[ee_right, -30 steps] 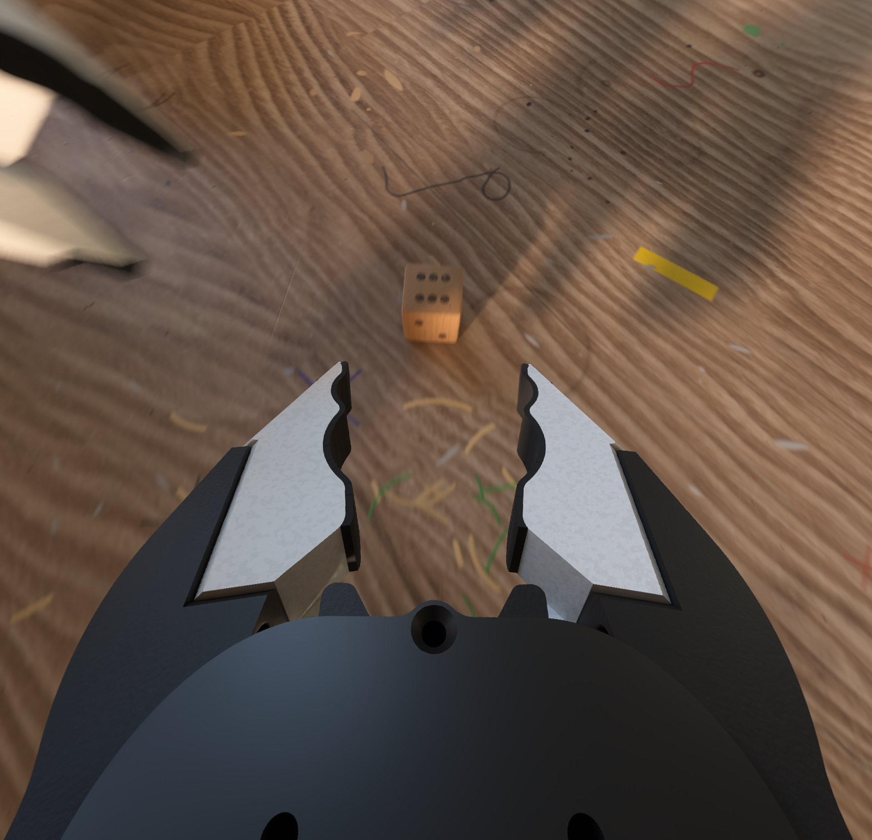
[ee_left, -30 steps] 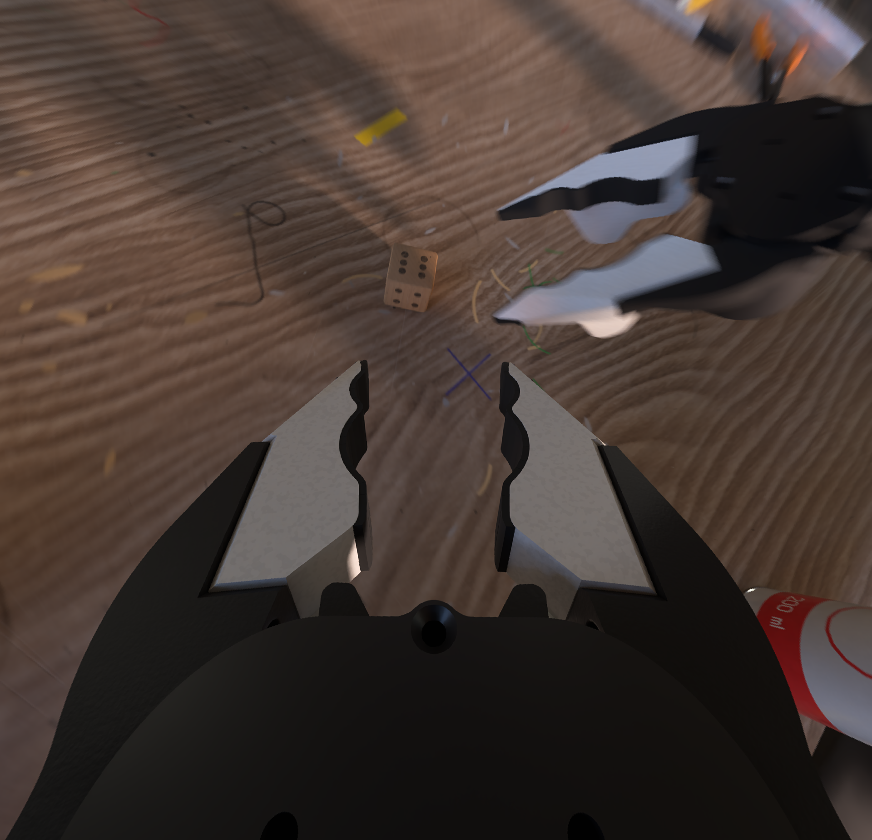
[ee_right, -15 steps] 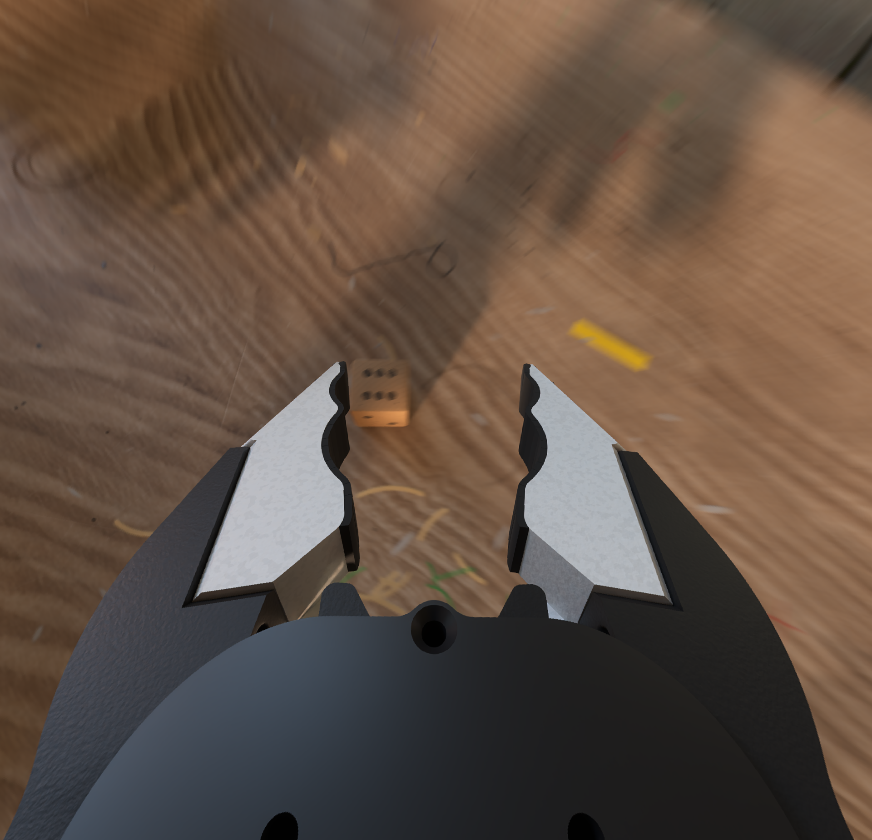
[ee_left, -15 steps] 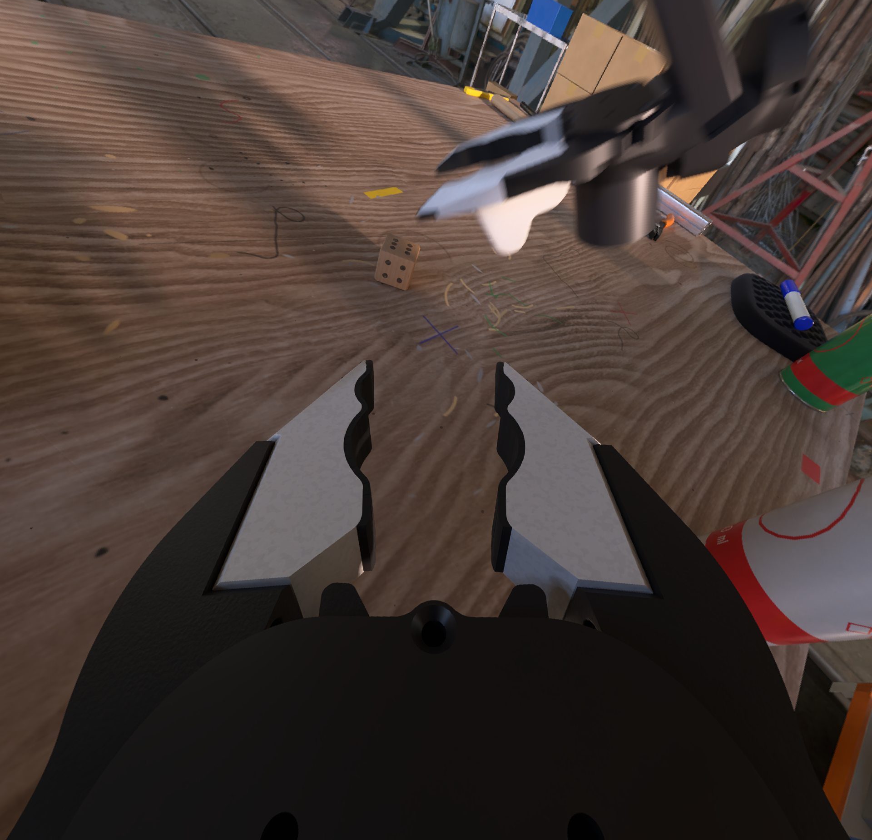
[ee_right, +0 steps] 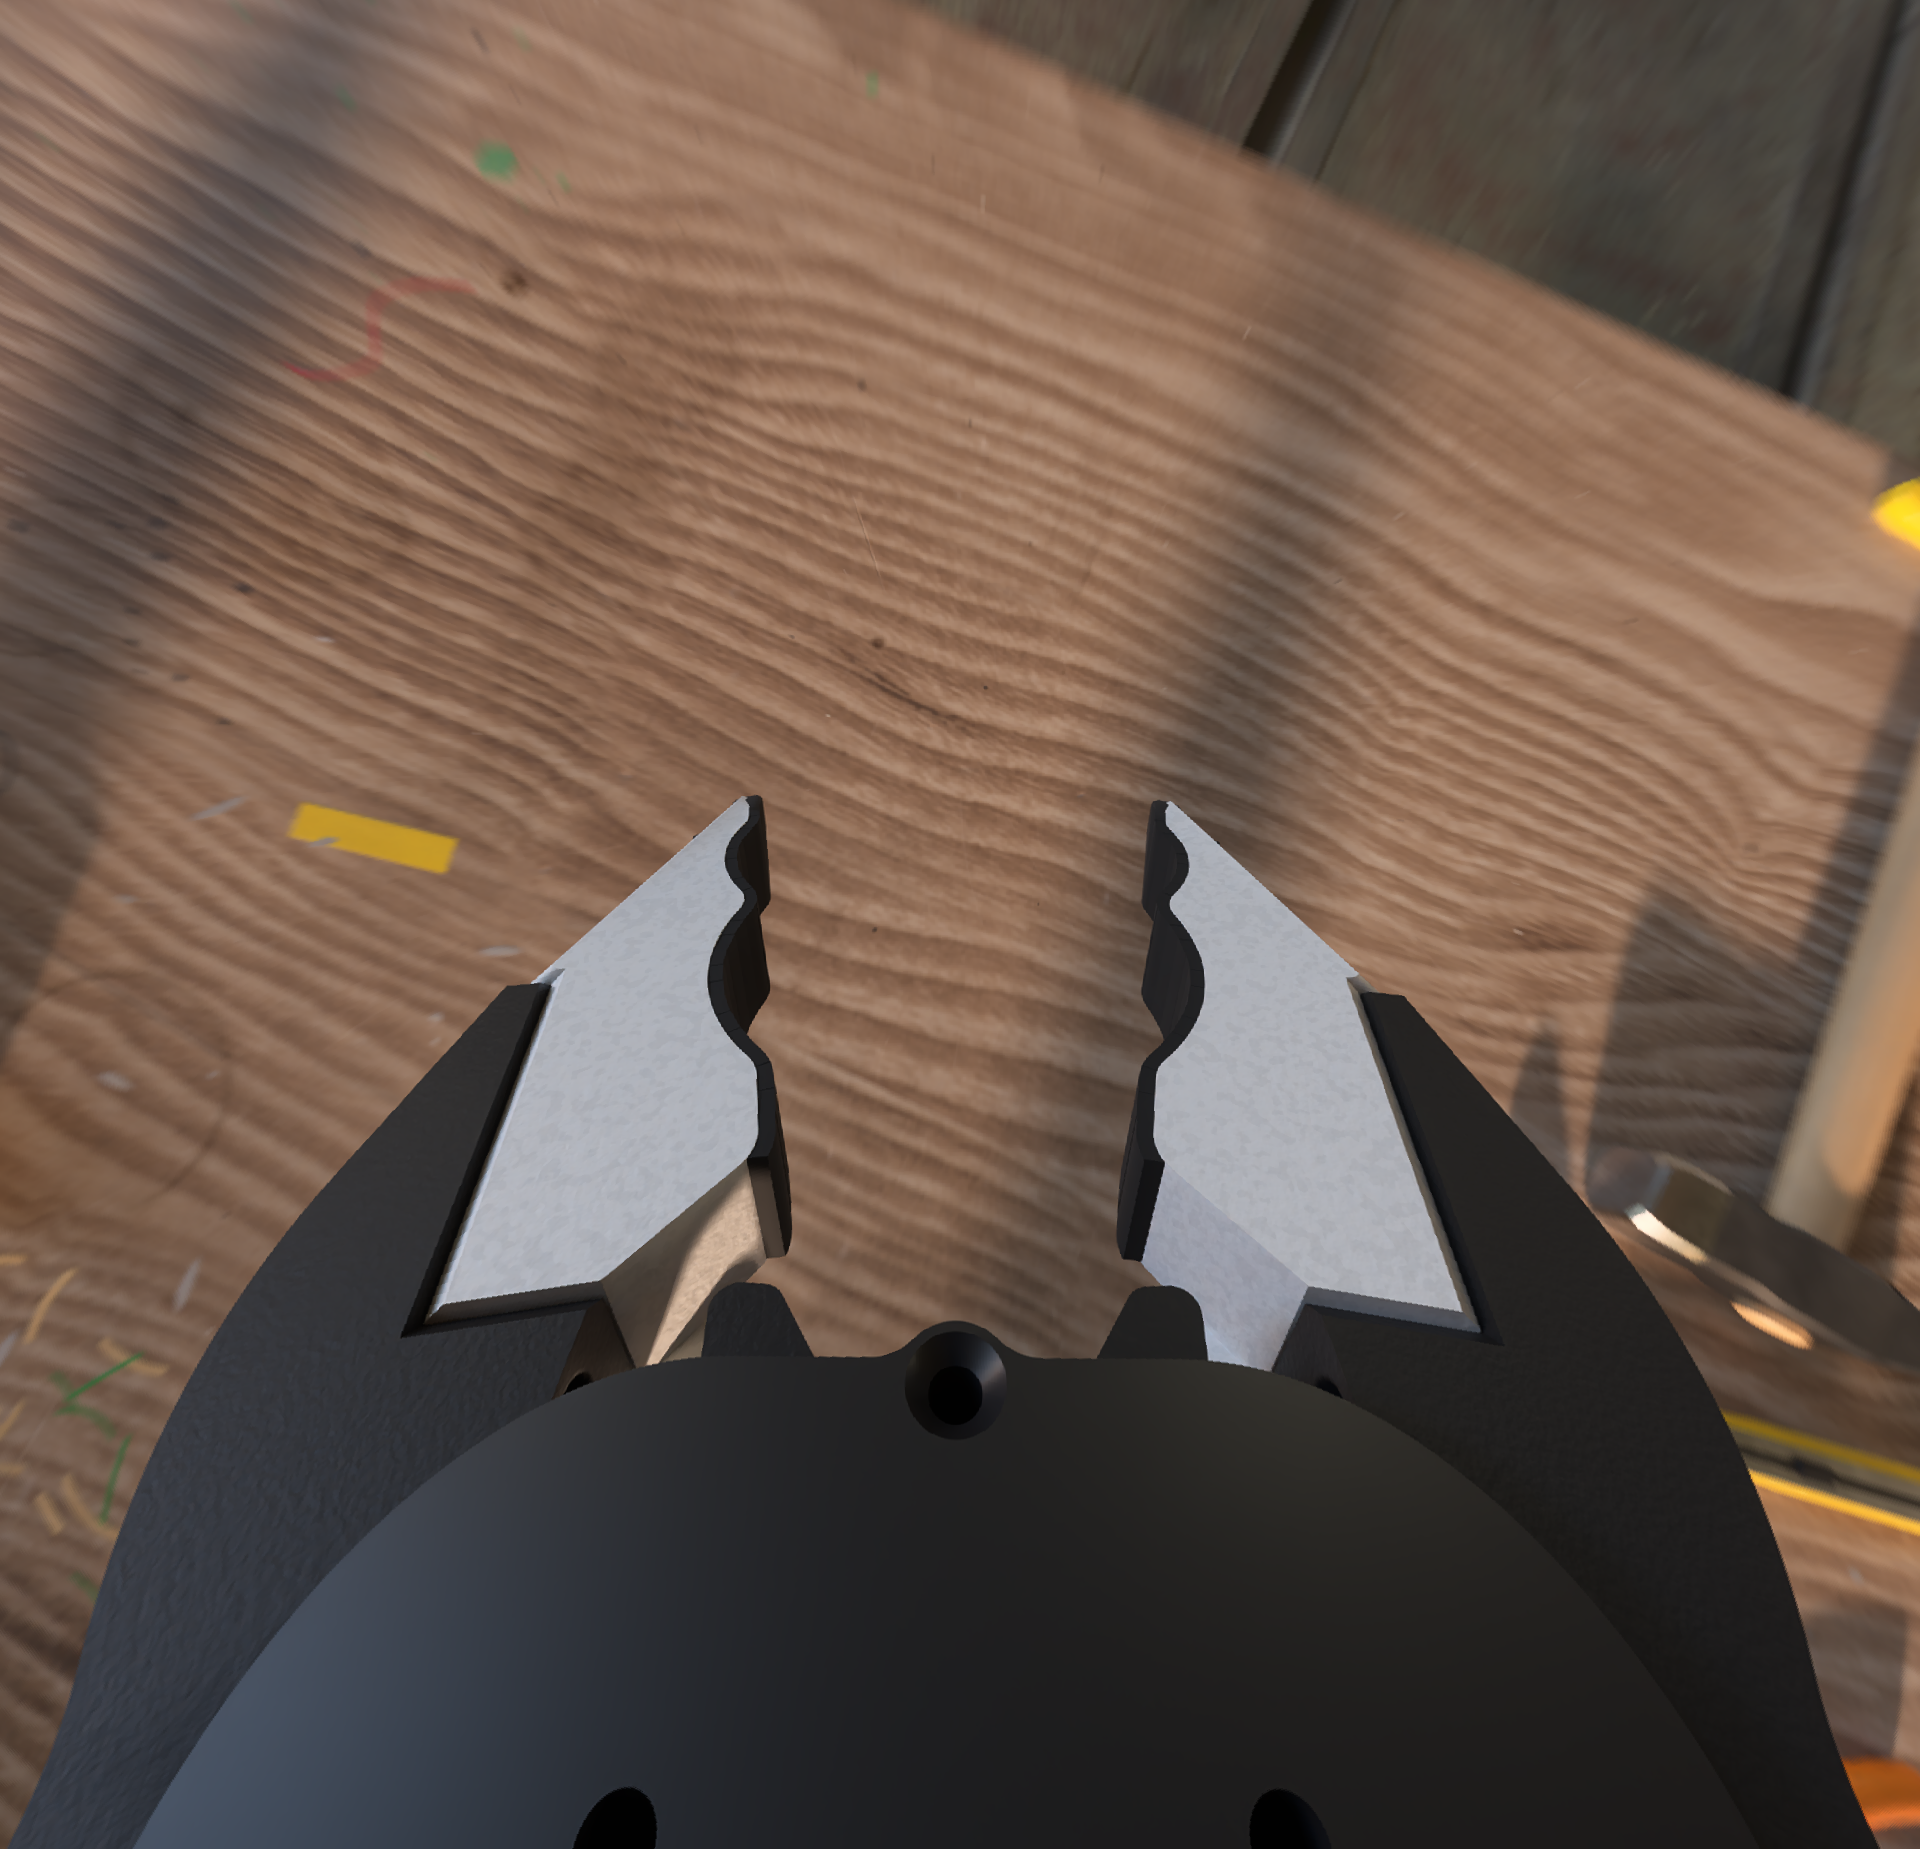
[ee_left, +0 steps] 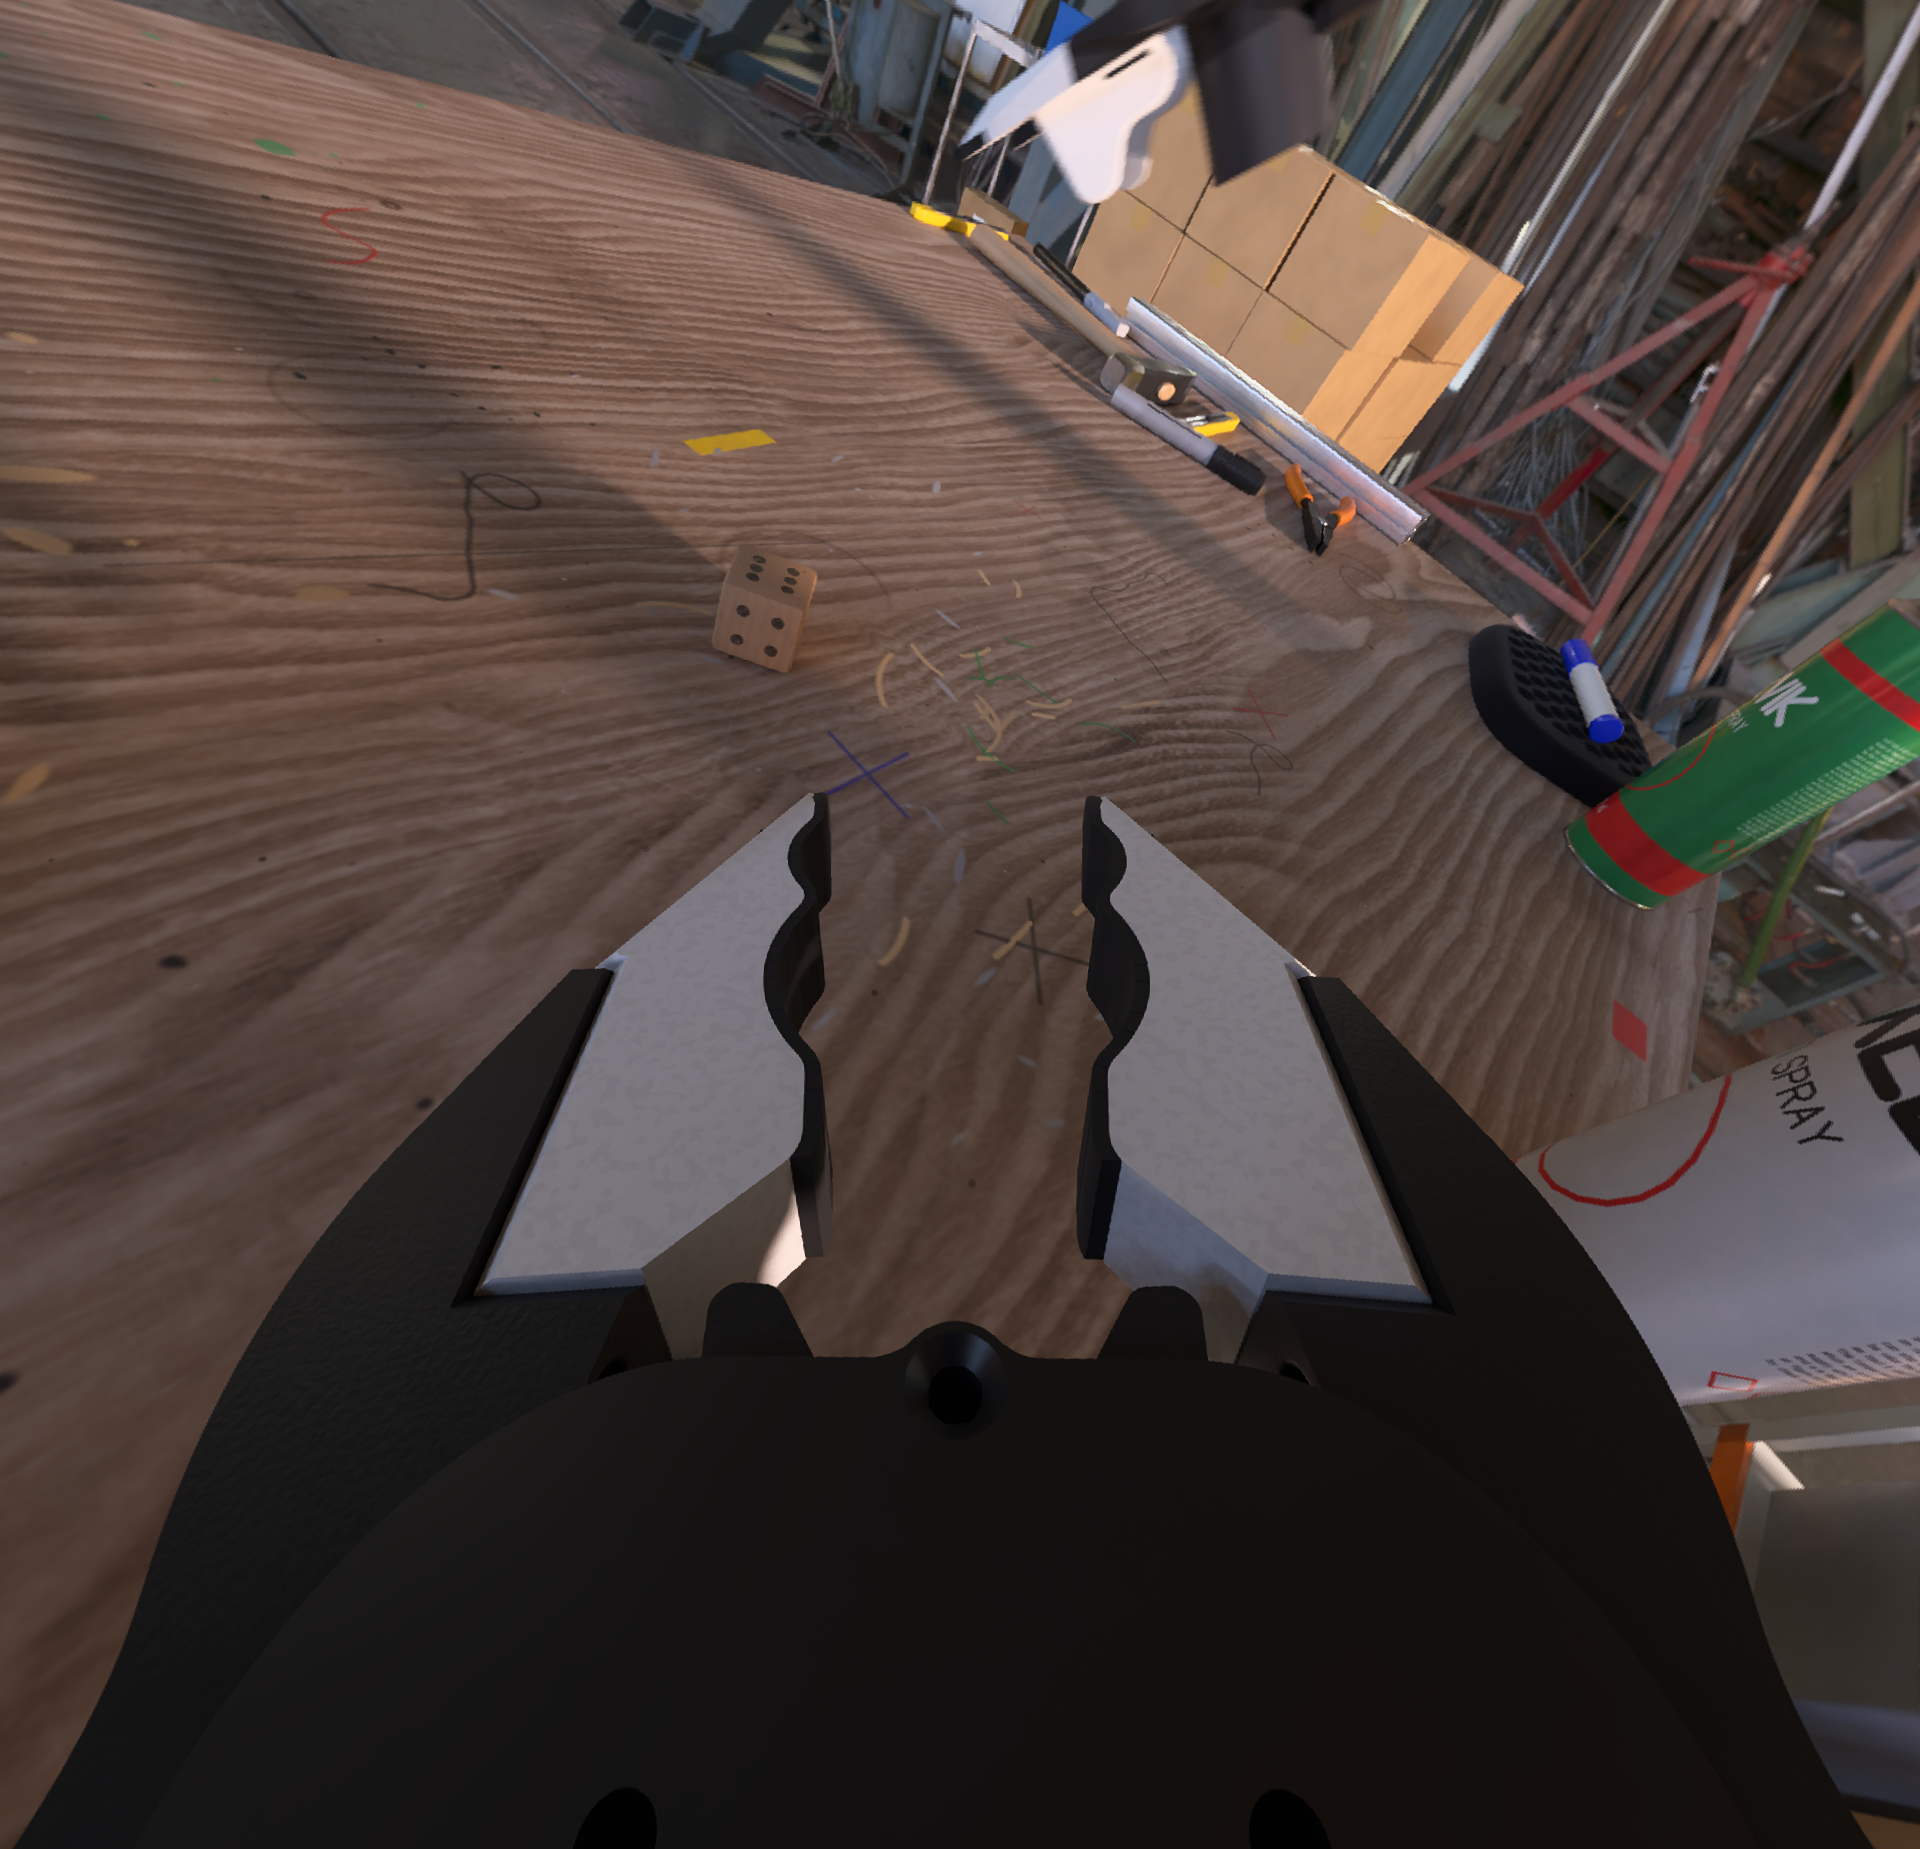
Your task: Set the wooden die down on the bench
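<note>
The wooden die (ee_left: 764, 610) rests on the wooden bench (ee_left: 312, 812), ahead and a little left of my left gripper (ee_left: 954, 812). The left gripper is open and empty, well short of the die. My right gripper (ee_right: 954, 812) is open and empty over bare bench (ee_right: 935, 449); the die is out of its view. The right gripper also shows in the left wrist view (ee_left: 1060, 111), high above the bench's far edge, well apart from the die.
Along the bench's far right edge lie a hammer (ee_left: 1122, 365), a marker (ee_left: 1195, 443), orange-handled pliers (ee_left: 1314, 516) and a black pad with a blue-capped tube (ee_left: 1548, 713). A green spray can (ee_left: 1756, 771) and a white can (ee_left: 1766, 1228) stand at right. Cardboard boxes (ee_left: 1299, 293) stand beyond. A yellow tape strip (ee_right: 372, 838) lies on the bench.
My right gripper has risen and swung away toward the bench's far edge, and the die has left its view. My left gripper has drawn back a little. The die has stayed on the bench.
</note>
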Robot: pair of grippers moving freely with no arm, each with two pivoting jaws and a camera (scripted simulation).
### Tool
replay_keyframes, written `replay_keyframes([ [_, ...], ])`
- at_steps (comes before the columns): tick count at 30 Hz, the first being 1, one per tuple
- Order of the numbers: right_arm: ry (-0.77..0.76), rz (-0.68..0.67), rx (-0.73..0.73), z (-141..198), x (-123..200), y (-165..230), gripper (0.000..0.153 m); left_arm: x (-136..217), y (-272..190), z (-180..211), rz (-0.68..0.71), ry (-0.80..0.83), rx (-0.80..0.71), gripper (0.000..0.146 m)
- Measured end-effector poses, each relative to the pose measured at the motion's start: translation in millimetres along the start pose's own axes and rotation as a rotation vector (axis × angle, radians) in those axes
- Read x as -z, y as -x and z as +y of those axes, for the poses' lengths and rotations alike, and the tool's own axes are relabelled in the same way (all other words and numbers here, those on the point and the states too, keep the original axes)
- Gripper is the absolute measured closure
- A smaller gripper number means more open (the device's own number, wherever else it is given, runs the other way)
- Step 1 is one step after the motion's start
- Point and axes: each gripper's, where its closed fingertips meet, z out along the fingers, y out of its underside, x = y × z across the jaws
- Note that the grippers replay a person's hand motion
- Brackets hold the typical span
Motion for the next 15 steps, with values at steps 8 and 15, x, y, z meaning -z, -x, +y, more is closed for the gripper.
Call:
replay_keyframes([
  [8,0.229,0.016,-0.005,14.4,-99.3,-15.6,0.079,-8.8,-4.9,-1.7,-0.007,0.027,-0.071,0.098],
  [15,0.19,0.013,-0.013,23.8,-110.6,-11.8,0.078,-4.9,1.6,1.9,-0.059,0.039,-0.128,0.098],
])
